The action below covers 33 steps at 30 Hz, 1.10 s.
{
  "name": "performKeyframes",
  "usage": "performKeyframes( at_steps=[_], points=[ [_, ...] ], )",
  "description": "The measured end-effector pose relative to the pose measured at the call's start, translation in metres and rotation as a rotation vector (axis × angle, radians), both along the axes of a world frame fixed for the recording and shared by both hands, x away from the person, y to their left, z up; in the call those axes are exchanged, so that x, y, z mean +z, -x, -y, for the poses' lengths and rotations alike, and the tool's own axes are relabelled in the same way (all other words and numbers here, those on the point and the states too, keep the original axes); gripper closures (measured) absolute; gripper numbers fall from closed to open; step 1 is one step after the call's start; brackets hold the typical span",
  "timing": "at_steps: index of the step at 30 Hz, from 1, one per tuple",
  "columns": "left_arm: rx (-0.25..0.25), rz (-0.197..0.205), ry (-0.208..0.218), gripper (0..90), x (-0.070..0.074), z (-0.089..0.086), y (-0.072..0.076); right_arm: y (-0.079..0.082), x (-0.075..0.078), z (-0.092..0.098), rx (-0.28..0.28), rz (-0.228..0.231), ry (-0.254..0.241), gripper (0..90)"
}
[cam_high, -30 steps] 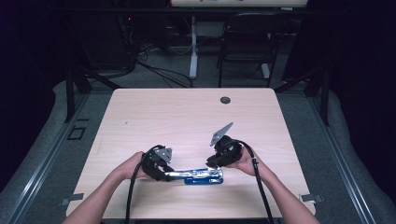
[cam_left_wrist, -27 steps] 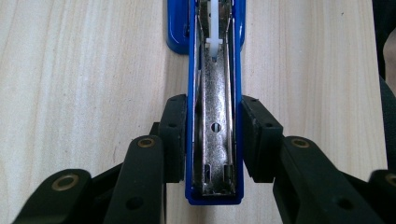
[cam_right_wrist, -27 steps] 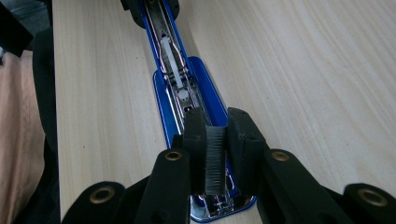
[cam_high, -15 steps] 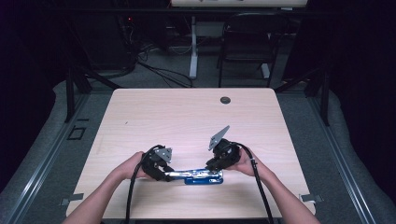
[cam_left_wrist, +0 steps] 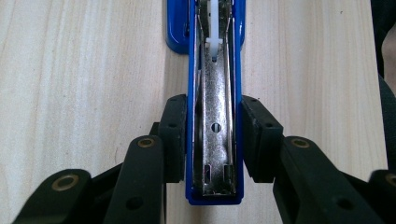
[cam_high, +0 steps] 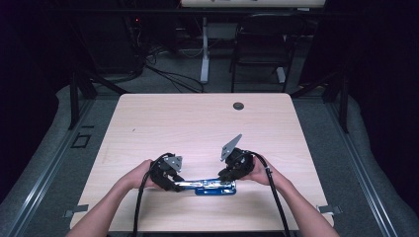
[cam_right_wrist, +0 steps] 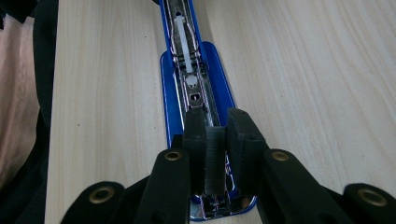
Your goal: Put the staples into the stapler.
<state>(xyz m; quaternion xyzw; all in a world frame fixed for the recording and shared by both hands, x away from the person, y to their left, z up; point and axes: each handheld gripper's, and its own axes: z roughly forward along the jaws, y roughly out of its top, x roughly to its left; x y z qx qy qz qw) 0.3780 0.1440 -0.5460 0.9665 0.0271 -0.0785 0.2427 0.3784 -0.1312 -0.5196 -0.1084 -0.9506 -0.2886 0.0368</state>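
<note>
Both grippers point(cam_high: 170, 181) point(cam_high: 228, 174) still clamp the stapler point(cam_high: 210, 186).

Light wood-grain table point(cam_high: 197, 123), with a small dark round grommet point(cam_high: 238, 105) set near the far edge, right of its middle. Beyond the far edge, a dark chair point(cam_high: 261, 47), a white desk leg point(cam_high: 204, 49), and black cables point(cam_high: 168, 74) trailing over grey carpet point(cam_high: 385, 197).

Your blue stapler point(cam_high: 205, 186) lies flat and swung open along the lower middle of the high view, near the frame's bottom edge. Its chrome magazine channel point(cam_left_wrist: 215, 140) faces up, and a dark strip of staples point(cam_right_wrist: 214, 158) stands over the tray.
</note>
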Motion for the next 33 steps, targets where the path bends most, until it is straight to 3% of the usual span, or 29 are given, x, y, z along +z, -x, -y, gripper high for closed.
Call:
performKeyframes(
  at_steps=[13,24,33],
  points=[
    [0.014,0.01,0.003,65.0,-0.001,0.0,0.001,0.001,0.001,0.002,0.06,0.035,-0.002,79.0],
    [0.014,0.009,0.004,65.0,-0.001,0.0,0.001,0.003,0.005,0.007,0.06,0.037,-0.026,79.0],
    [0.015,0.008,0.002,64.9,-0.001,0.0,0.001,0.006,0.009,0.006,0.087,0.074,0.019,79.0]
  ],
)
